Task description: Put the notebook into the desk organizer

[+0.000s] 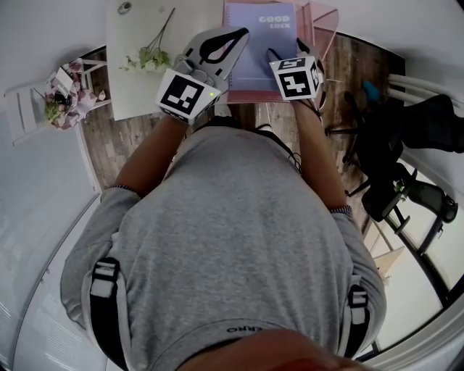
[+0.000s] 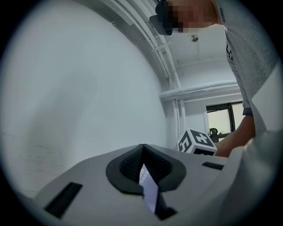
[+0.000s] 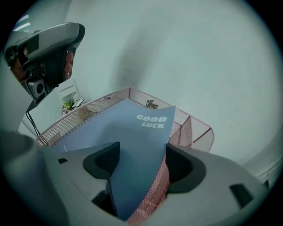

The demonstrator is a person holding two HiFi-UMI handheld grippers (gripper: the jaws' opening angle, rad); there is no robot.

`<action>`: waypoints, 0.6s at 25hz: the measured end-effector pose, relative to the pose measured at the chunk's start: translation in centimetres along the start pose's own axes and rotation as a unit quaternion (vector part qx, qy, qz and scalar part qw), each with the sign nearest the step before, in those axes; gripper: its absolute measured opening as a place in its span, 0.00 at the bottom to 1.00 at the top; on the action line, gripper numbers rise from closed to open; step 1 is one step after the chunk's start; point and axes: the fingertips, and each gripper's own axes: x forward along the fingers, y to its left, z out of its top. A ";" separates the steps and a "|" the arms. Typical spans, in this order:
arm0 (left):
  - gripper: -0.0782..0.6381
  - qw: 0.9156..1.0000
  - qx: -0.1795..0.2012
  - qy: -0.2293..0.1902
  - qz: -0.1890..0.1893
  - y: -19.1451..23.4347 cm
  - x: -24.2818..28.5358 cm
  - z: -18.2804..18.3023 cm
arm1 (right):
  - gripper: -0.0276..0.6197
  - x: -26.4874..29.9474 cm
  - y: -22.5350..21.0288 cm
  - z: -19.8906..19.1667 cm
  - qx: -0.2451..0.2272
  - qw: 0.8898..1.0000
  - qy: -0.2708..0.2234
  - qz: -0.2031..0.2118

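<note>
A lavender notebook (image 1: pixel 264 43) printed "GOOD LUCK" stands inside the pink wire-mesh desk organizer (image 1: pixel 322 22) at the top of the head view. My left gripper (image 1: pixel 235 36) is at the notebook's left edge. In the left gripper view its pads are shut on a thin sliver of the notebook (image 2: pixel 149 192). My right gripper (image 1: pixel 286 49) is at the notebook's lower right. In the right gripper view its jaws stand wide apart around the notebook (image 3: pixel 132 141) and the organizer's mesh wall (image 3: pixel 154 194), and neither pad presses on the cover.
A white table (image 1: pixel 138 94) holds a sprig of flowers (image 1: pixel 148 58) left of the organizer. A small white stand with a flower pot (image 1: pixel 61 94) is at far left. A black chair (image 1: pixel 406 145) stands on the wooden floor to the right. A white wall rises behind the organizer.
</note>
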 end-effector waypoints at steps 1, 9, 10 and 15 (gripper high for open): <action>0.13 1.000 -0.001 0.001 0.000 0.0 0.0 -0.1 | 0.57 -0.1 -0.1 0.0 0.002 1.000 -0.002 0.001; 0.13 1.000 -0.004 0.010 0.011 -0.1 -0.2 -0.5 | 0.59 -2.7 -1.5 1.8 0.014 0.998 -0.059 -0.007; 0.13 1.000 -0.004 0.010 0.013 -0.2 -0.3 -0.5 | 0.59 -3.3 -1.7 2.2 0.017 0.997 -0.074 -0.004; 0.13 1.000 0.002 0.012 0.027 -1.0 -0.6 -0.1 | 0.42 -8.2 -1.8 5.2 0.031 0.981 -0.189 0.027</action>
